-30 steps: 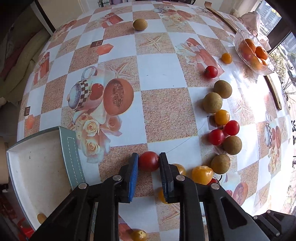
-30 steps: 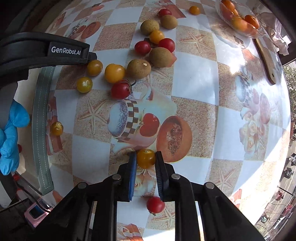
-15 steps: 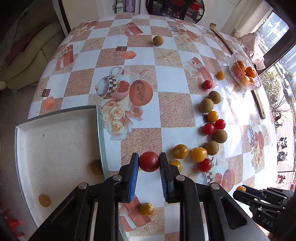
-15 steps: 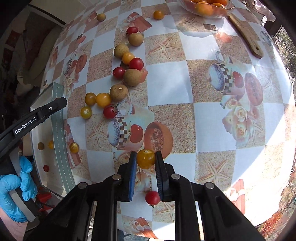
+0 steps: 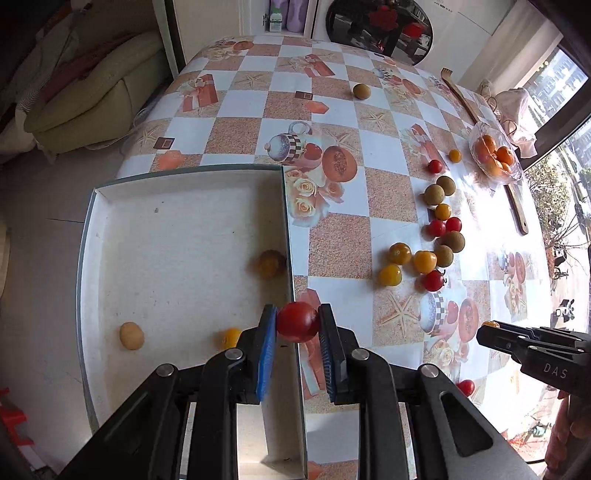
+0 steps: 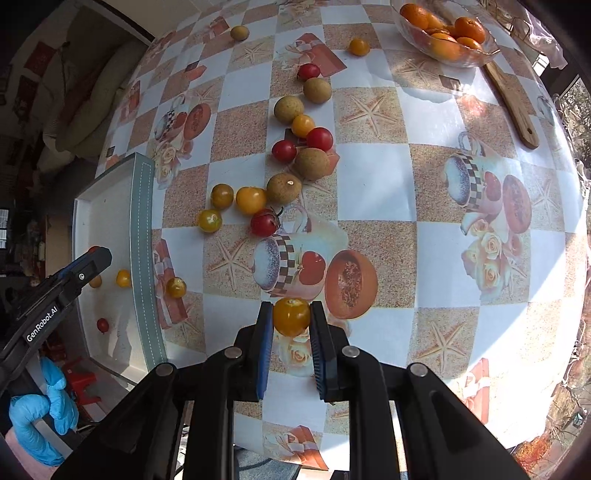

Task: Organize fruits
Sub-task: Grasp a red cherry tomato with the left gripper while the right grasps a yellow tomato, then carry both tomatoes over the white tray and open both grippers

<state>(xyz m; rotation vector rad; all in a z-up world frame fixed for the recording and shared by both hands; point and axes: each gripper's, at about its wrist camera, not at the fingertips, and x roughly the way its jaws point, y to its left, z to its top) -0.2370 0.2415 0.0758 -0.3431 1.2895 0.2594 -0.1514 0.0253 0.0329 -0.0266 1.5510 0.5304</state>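
Observation:
My left gripper (image 5: 297,325) is shut on a red cherry tomato (image 5: 298,321) and holds it over the right rim of the white tray (image 5: 184,236). The tray holds a brown fruit (image 5: 270,263), a pale round fruit (image 5: 131,335) and a yellow tomato (image 5: 229,336). My right gripper (image 6: 291,319) is shut on a yellow-orange tomato (image 6: 291,316) above the tablecloth. A cluster of red and yellow tomatoes and brown fruits (image 6: 280,173) lies on the table (image 6: 399,177). The left gripper shows at the left of the right wrist view (image 6: 74,273).
A glass bowl of oranges (image 6: 443,33) and a wooden stick (image 6: 509,107) lie at the table's far right. A lone brown fruit (image 5: 361,91) sits far back. A yellow tomato (image 6: 176,287) lies beside the tray. A sofa (image 5: 92,96) stands left.
My left gripper has risen and swung left with the red tomato, from the cluster to above the tray's rim. My right gripper has lifted higher with the yellow tomato.

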